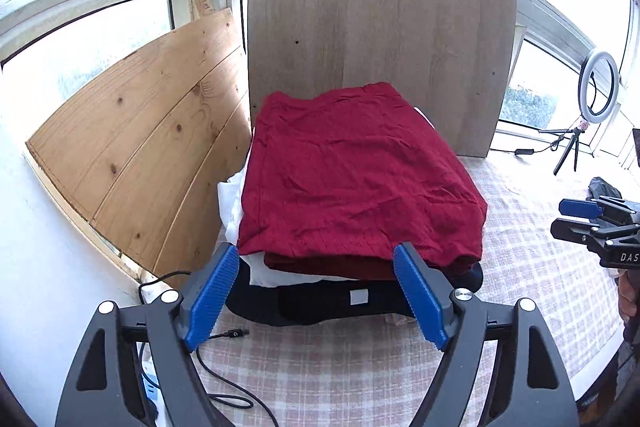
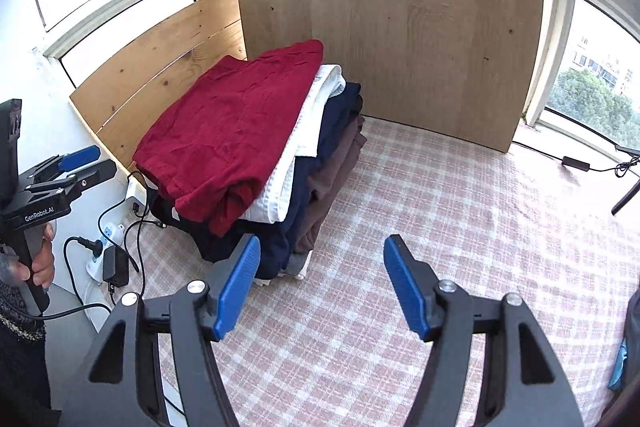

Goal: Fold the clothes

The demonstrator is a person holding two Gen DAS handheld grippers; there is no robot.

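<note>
A folded dark red garment (image 1: pixel 352 171) lies on top of a stack of folded clothes, over a white one (image 1: pixel 236 203) and a dark navy one (image 1: pixel 320 303). In the right wrist view the red garment (image 2: pixel 228 131) tops the stack over white (image 2: pixel 304 147), navy (image 2: pixel 332 147) and brown (image 2: pixel 340 171) layers. My left gripper (image 1: pixel 316 291) is open and empty, just in front of the stack's near edge. My right gripper (image 2: pixel 320 287) is open and empty, over the checked cloth to the right of the stack; it also shows in the left wrist view (image 1: pixel 576 219).
The stack sits on a pink checked cloth (image 2: pixel 440 219). A grey wooden board (image 2: pixel 392 11) and a pine board (image 1: pixel 144 147) lean behind it. A power strip with plugs and cables (image 2: pixel 108 251) lies at the left. A ring light on a tripod (image 1: pixel 596 91) stands at the far right.
</note>
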